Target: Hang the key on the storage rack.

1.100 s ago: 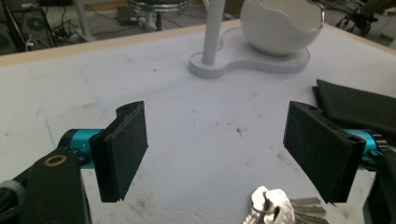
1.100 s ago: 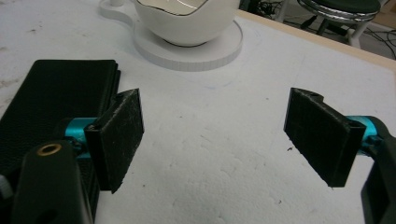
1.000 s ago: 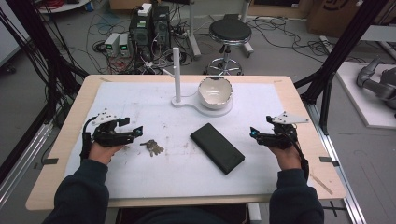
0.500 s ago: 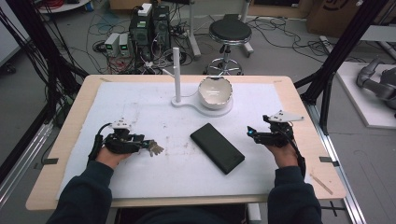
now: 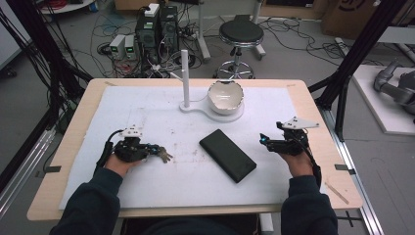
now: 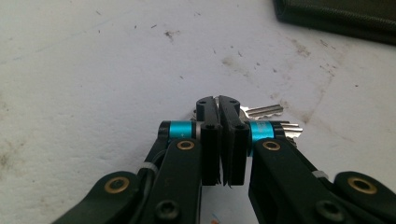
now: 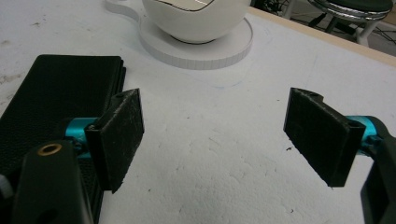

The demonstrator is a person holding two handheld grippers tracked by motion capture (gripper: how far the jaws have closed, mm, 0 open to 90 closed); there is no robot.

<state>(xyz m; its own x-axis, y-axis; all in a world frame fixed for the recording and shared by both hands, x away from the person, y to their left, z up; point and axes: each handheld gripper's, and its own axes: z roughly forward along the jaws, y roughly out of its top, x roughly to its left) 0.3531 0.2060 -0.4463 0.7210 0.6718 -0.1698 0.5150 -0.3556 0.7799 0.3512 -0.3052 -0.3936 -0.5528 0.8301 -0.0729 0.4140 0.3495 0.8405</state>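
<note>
— On the table, high view, item one?
— White mat [image 5: 147,107] over a wooden table [image 5: 313,103]. Left gripper [image 5: 155,151] low on the mat's left part, its jaws having just been closing, now pinched on a bunch of keys [image 5: 164,156] whose blades stick out toward the middle.
— Item two?
— Black case [image 5: 227,155], flat, lying at a slant near the mat's centre, apart from the keys. Behind it, a white bowl [image 5: 225,96] on a round white stand [image 5: 195,108] with an upright post [image 5: 185,78].
— Right side?
— Right gripper [image 5: 264,141], near the case's right end, not touching it.
— Left gripper view?
— Both pads [image 6: 211,140] drawn nearly together, the key heads clamped between them; silver key blades [image 6: 264,111] show past the tips, lying on the mat. A corner of the black case [image 6: 336,16] at the upper right.
— Right gripper view?
— Pads [image 7: 119,135] standing wide apart, nothing between them but bare mat. Black case [image 7: 56,88] beside and behind one pad; bowl [image 7: 196,16] and its round stand [image 7: 201,49] farther off.
</note>
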